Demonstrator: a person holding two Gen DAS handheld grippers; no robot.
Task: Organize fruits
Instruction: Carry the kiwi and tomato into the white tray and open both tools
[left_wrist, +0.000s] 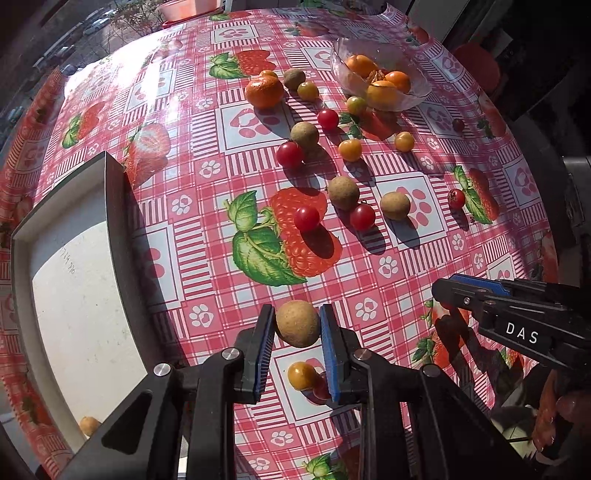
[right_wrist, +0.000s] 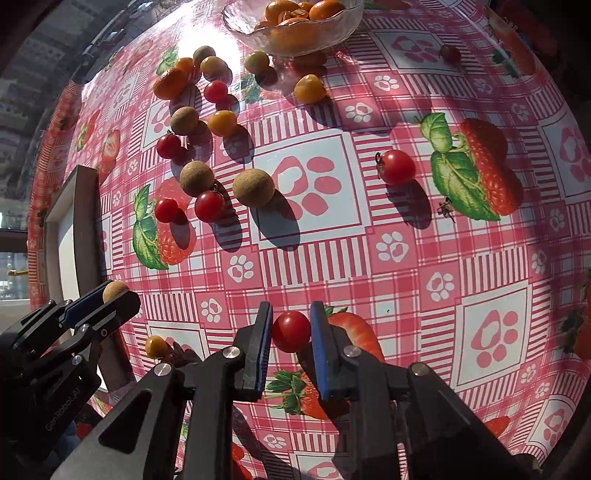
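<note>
My left gripper (left_wrist: 297, 325) is shut on a brown longan (left_wrist: 297, 323), held above the table; it also shows in the right wrist view (right_wrist: 115, 290). My right gripper (right_wrist: 291, 330) is shut on a red cherry tomato (right_wrist: 291, 331). Several cherry tomatoes, longans and yellow-orange fruits lie scattered on the strawberry-print tablecloth (left_wrist: 369, 266). A tangerine (left_wrist: 264, 90) sits at the far side. A glass bowl (left_wrist: 413, 98) holds orange fruits. A yellow fruit (left_wrist: 302, 374) lies under my left gripper.
A white tray with a dark rim (left_wrist: 118, 229) stands at the left, with one longan (left_wrist: 89, 425) in its near corner. The tray also shows in the right wrist view (right_wrist: 84, 229). The right gripper's body (left_wrist: 517, 314) reaches in from the right.
</note>
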